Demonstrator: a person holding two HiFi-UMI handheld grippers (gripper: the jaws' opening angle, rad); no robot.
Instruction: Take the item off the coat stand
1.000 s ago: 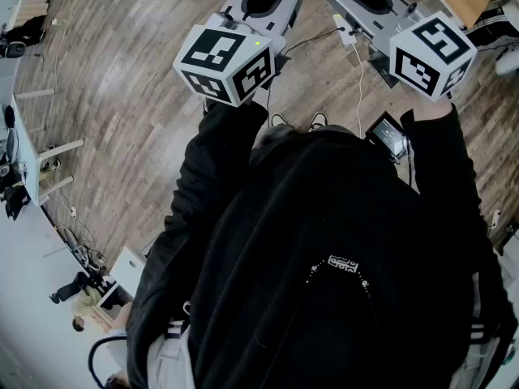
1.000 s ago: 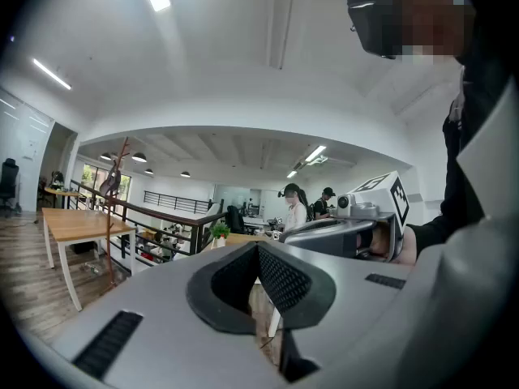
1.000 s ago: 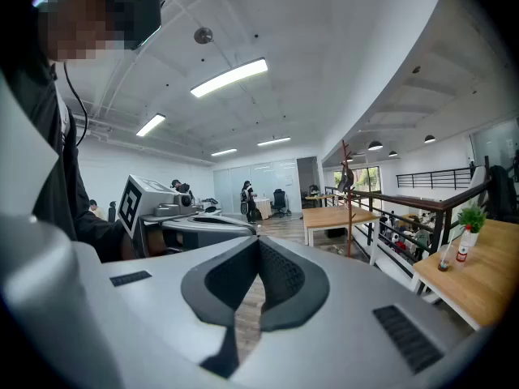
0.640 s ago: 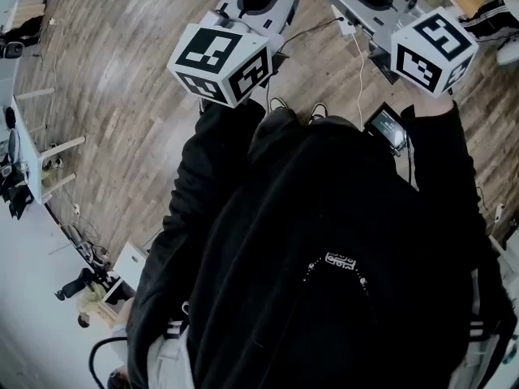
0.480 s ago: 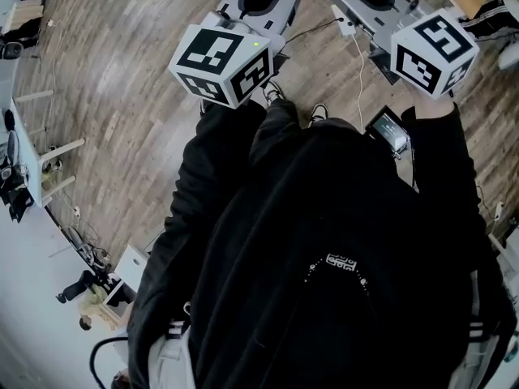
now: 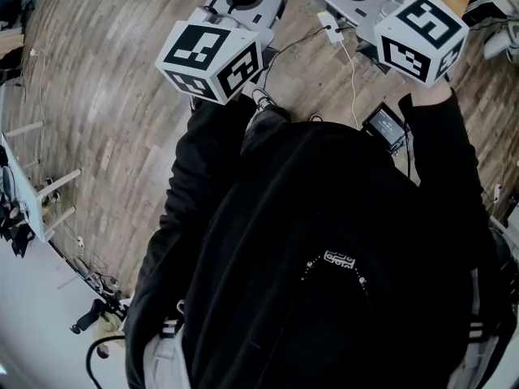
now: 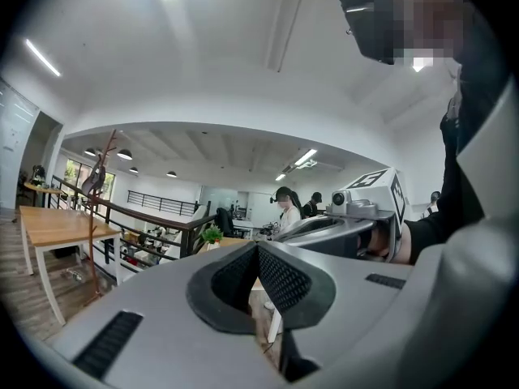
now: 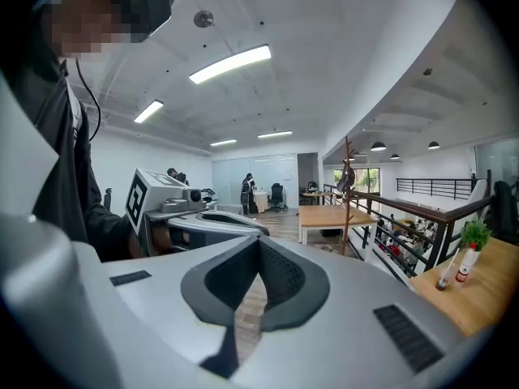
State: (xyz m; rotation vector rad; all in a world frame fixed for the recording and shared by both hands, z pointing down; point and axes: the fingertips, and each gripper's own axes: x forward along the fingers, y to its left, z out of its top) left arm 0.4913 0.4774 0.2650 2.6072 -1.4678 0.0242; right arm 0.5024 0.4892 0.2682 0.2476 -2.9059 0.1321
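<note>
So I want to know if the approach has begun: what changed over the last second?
The left gripper and right gripper have drifted up the head view, a shoe has come forward and the white table has slid down its left edge: the person seems to be walking. Nothing taken hold of or let go. Both grippers stayed shut and empty; the coat stand is far off.

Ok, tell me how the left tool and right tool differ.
The right tool sees the coat stand right of centre; the left tool sees it far left. The left tool's marker cube bears a different pattern from the right tool's marker cube. Both are shut, empty, side by side.
</note>
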